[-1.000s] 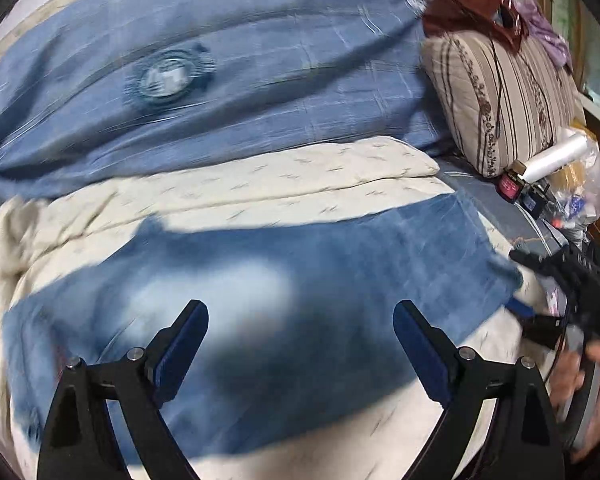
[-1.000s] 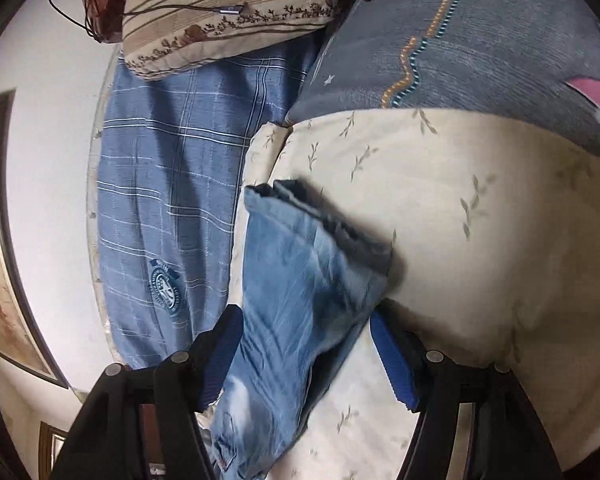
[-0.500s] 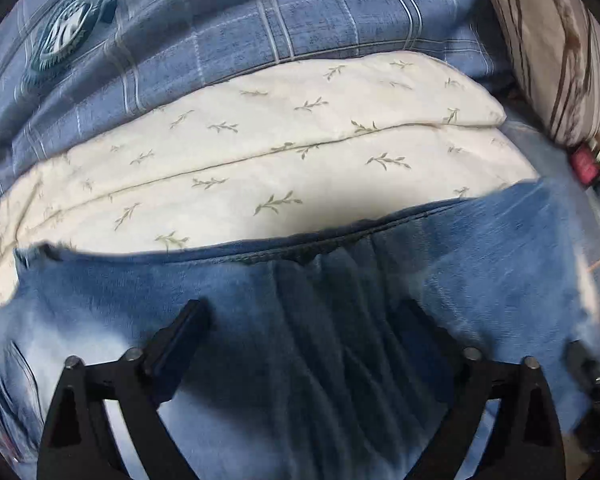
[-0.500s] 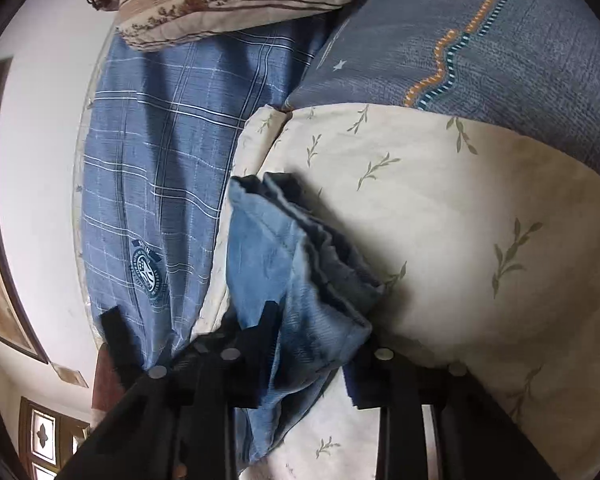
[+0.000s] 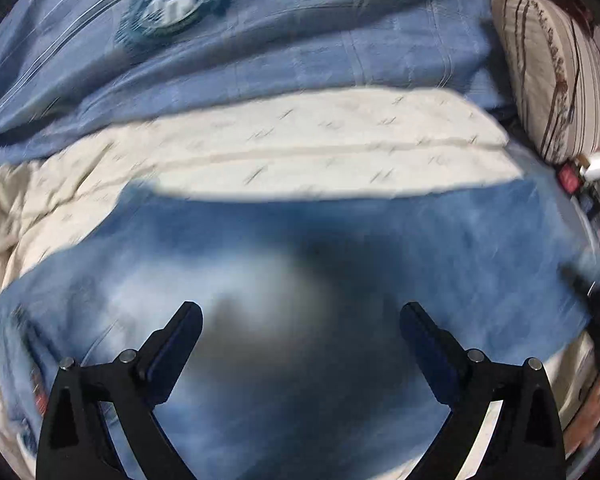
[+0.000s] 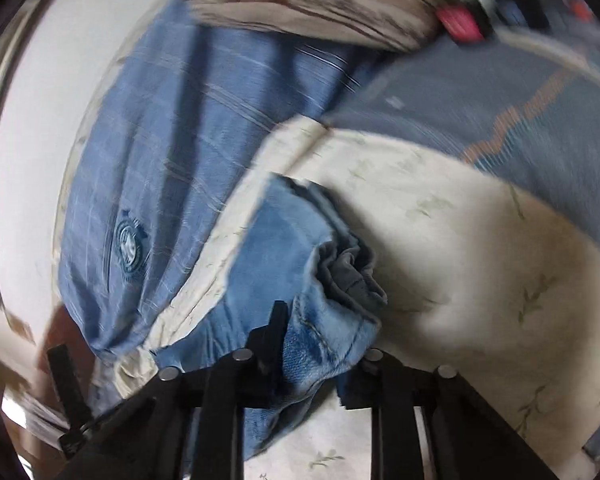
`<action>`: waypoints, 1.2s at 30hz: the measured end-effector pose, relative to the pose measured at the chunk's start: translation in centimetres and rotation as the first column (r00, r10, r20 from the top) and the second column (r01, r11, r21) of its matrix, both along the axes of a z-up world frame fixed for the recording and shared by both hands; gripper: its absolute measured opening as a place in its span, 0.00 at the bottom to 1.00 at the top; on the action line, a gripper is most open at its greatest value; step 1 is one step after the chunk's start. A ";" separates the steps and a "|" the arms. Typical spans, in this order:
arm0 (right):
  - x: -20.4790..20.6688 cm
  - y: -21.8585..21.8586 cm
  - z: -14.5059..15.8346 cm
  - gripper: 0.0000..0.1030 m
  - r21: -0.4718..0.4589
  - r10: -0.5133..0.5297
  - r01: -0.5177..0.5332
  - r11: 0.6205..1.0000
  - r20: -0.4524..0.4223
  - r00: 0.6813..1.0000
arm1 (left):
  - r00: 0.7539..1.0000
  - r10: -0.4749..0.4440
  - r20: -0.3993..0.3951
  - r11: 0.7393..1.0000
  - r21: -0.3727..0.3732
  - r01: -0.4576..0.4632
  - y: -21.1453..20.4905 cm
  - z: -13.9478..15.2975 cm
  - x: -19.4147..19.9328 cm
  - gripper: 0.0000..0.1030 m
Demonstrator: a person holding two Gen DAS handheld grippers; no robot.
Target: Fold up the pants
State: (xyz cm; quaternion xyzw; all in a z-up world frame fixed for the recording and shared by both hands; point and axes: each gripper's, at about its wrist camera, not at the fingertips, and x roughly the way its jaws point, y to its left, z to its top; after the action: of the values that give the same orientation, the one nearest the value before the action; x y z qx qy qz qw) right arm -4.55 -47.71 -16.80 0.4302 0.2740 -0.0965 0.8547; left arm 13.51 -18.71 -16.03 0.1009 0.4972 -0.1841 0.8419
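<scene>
- Blue checked bedspread (image 5: pixel 340 40) covers the far part of the bed, with a round crest (image 5: pixel 172 0) stitched on it; the right wrist view shows the same cloth (image 6: pixel 172 128) running along a pale wall.
- Cream quilt (image 5: pixel 300 140) with small leaf sprigs lies on top of the bedspread, nearer the cameras, and the pants rest on it.
- Grey-blue blanket (image 6: pixel 480 92) with an orange zigzag band borders the quilt on its far side in the right wrist view.
- Faded blue denim pants (image 5: pixel 340 248) stretch across the quilt from side to side under the left gripper; the picture is blurred, so seams and pockets are hard to make out.
- Striped beige pillow (image 5: pixel 556 80) stands at the edge of the bedspread, with small cluttered items beside it, too blurred to name.
- Left gripper (image 5: pixel 300 332) hangs over the middle of the pants with its jaws spread wide and nothing between them.
- Right gripper (image 6: pixel 320 344) has just been closing its jaws, and they now pinch the bunched hem end of the pants (image 6: pixel 320 280), which is raised off the quilt in folds.
</scene>
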 end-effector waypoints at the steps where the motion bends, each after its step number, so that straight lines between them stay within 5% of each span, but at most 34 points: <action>1: 0.0 0.9 0.9 0.17 -0.051 0.008 -0.007 0.999 0.019 1.000 | 1.000 0.010 -0.014 0.999 0.031 -0.010 0.9 -0.5 -0.4 0.96; 4: 0.3 4.0 3.1 0.16 -0.212 0.054 -0.041 0.976 0.055 0.997 | 0.997 0.058 -0.058 0.997 0.050 -0.055 4.1 -1.8 -1.2 0.96; 8: 1.2 9.0 5.2 0.16 -0.379 0.157 -0.113 0.918 0.089 0.983 | 0.994 0.074 -0.080 0.995 -0.066 -0.079 7.9 -0.4 -3.1 0.95; 12: 2.6 14.2 5.5 0.16 -0.485 0.295 -0.231 0.843 0.059 0.954 | 0.994 0.113 -0.005 0.989 -0.095 -0.113 10.6 2.3 -4.2 0.95; 20: 6.9 23.7 2.3 0.21 -0.546 0.511 -0.504 0.669 -0.154 0.846 | 0.980 0.178 0.084 0.974 -0.160 -0.163 14.8 6.4 -4.2 0.95; 23: 8.1 26.2 0.2 0.21 -0.551 0.518 -0.609 0.571 -0.334 0.788 | 0.979 0.187 0.085 0.970 -0.171 -0.171 16.0 6.8 -3.7 0.95; 25: 7.5 26.9 0.2 0.21 -0.599 0.513 -0.620 0.507 -0.368 0.776 | 0.978 0.195 0.076 0.969 -0.170 -0.180 15.8 6.6 -2.6 0.95; 27: 6.7 26.3 0.8 0.23 -0.600 0.535 -0.616 0.511 -0.338 0.774 | 0.980 0.187 0.065 0.968 -0.184 -0.172 15.2 6.6 -1.9 0.95; 31: 5.5 23.8 2.2 0.33 -0.534 0.601 -0.619 0.575 -0.238 0.763 | 0.986 0.151 0.065 0.976 -0.171 -0.138 12.6 6.5 -0.7 0.95; 33: 5.4 22.8 2.3 0.69 -0.506 0.609 -0.620 0.600 -0.214 0.764 | 0.993 0.110 0.043 0.982 -0.156 -0.102 10.6 5.8 0.2 0.95; 36: 5.0 21.7 2.5 0.73 -0.471 0.614 -0.612 0.636 -0.172 0.770 | 0.995 0.101 -0.020 0.988 -0.115 -0.103 7.9 3.6 1.8 0.95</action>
State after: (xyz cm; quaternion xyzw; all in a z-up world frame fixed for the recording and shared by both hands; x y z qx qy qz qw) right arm 0.48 -26.02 -14.33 0.0746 0.3667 0.1323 0.9179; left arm 15.33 -10.78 -12.41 0.0249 0.4962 -0.1700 0.8510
